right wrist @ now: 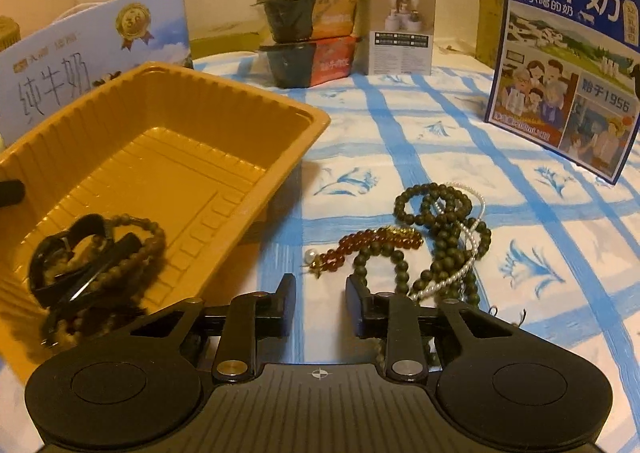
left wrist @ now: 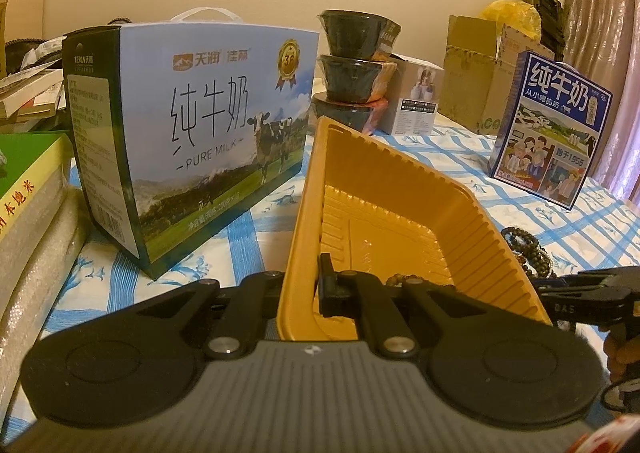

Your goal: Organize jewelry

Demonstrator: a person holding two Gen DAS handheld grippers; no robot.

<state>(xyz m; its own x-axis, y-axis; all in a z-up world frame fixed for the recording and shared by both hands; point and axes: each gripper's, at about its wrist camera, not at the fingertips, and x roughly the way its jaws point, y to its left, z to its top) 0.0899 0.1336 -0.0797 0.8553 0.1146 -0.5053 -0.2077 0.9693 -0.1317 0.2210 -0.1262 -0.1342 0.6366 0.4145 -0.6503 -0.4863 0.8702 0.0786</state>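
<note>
A yellow plastic tray (left wrist: pixel 400 189) (right wrist: pixel 248 101) lies on the blue-checked cloth. My left gripper (left wrist: pixel 300 285) is shut on the tray's near rim and holds it tilted. Inside the tray lie a black bangle (right wrist: pixel 68 249) and a brown bead bracelet (right wrist: pixel 136 257). To the right of the tray, a pile of jewelry lies on the cloth: dark green beads (right wrist: pixel 444 237) (left wrist: pixel 528 249), a red-amber bracelet (right wrist: pixel 372 243) and a pearl strand (right wrist: pixel 460 265). My right gripper (right wrist: pixel 320 305) is open and empty, just in front of the pile; it also shows at the right edge of the left wrist view (left wrist: pixel 592 297).
A large pure-milk carton (left wrist: pixel 192 125) stands left of the tray. Stacked black bowls (right wrist: pixel 304 13), a small white box (right wrist: pixel 400 33), a blue milk carton (right wrist: pixel 564 57) and cardboard boxes (left wrist: pixel 480 69) stand behind. Books (left wrist: pixel 28 193) lie at the far left.
</note>
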